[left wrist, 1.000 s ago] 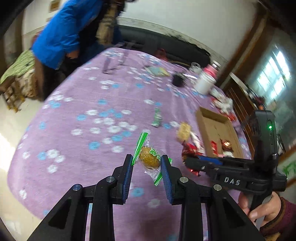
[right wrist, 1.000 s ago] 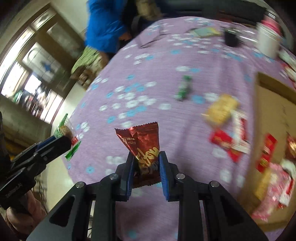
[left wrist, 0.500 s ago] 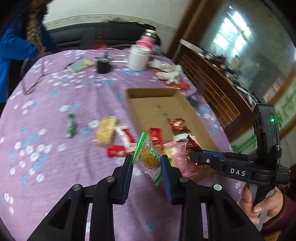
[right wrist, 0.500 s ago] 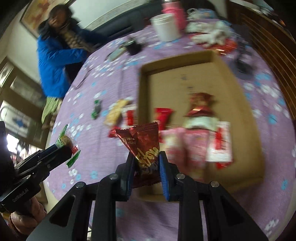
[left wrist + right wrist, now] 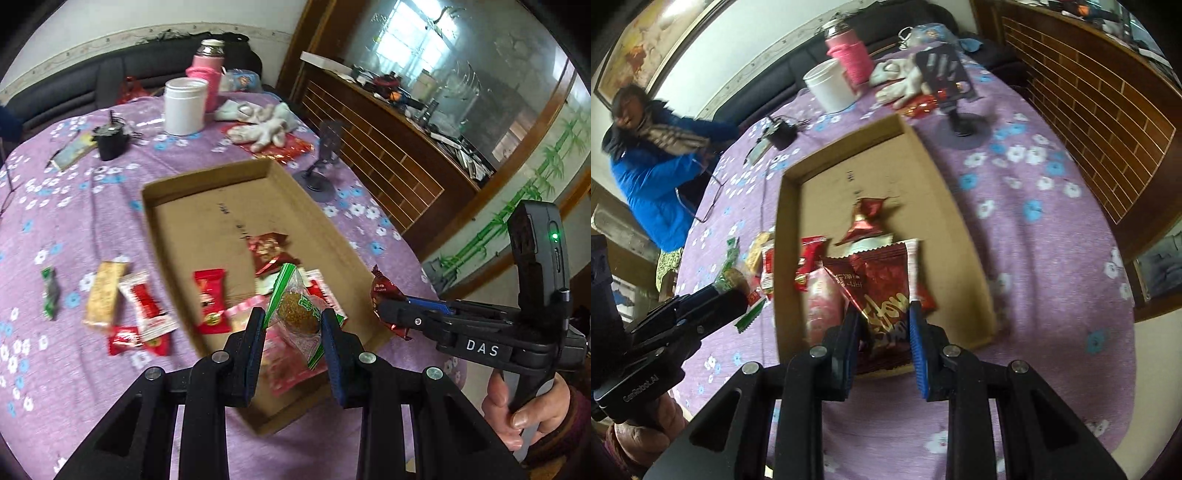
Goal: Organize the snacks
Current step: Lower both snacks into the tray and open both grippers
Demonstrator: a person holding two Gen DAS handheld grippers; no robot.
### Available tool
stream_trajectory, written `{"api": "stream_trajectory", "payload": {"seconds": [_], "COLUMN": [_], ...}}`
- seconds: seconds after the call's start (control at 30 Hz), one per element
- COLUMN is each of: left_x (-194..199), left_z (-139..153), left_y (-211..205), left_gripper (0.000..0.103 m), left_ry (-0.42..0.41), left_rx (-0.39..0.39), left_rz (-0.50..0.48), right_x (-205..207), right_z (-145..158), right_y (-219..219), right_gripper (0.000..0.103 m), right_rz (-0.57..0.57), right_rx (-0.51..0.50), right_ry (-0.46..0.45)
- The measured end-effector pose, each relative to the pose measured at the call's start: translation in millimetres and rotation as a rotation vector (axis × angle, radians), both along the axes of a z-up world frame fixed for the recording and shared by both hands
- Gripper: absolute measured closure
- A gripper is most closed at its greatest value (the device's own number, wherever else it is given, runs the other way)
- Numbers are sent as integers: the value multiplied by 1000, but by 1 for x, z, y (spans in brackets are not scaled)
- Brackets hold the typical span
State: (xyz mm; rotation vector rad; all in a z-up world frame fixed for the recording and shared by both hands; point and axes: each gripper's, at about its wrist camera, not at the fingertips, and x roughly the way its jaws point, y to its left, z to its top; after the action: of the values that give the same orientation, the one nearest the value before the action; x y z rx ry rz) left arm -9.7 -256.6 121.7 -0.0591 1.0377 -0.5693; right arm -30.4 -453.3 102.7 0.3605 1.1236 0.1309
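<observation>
Cardboard tray (image 5: 207, 229) sat open on the purple floral tablecloth (image 5: 74, 387), and both tools hung over its near end mid-delivery: the left gripper (image 5: 293, 325) was clamped on a clear green-edged sesame-ball packet (image 5: 299, 310), the right gripper (image 5: 882, 325) pinched a dark red foil snack bag (image 5: 879, 280). Next, I'd judge, each load needed lowering past the low wall and letting go onto bare board further in, since the near end was already crowded with wrappers. Loose packets (image 5: 140, 306) lay outside the left wall, awaiting collection.
</observation>
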Motion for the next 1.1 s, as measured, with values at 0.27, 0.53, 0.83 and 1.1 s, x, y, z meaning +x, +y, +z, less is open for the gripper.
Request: {"api": "stream_trajectory", "payload": {"seconds": [0.27,0.53,0.83,1.1], "left_x": [14,24,22,19], "left_z": [-21,-44,-54,-55], "left_y": [-27,-36,-37,-38], "left_gripper": [72,72,72,71], "left_ry": [30,58,49,46], "left_rx": [26,76,132,141], "left_rz": [-13,-7,-15,-39], "right_x": [6,19,46,60], "right_z": [-7,-14,-22,-34], "right_y": [-14,-1,14,25], "right_gripper": [79,79,79,79], "right_rz": [24,100,145,167], "right_rx": [-16,-33,-55,-65], "right_ry": [8,9,4,24]}}
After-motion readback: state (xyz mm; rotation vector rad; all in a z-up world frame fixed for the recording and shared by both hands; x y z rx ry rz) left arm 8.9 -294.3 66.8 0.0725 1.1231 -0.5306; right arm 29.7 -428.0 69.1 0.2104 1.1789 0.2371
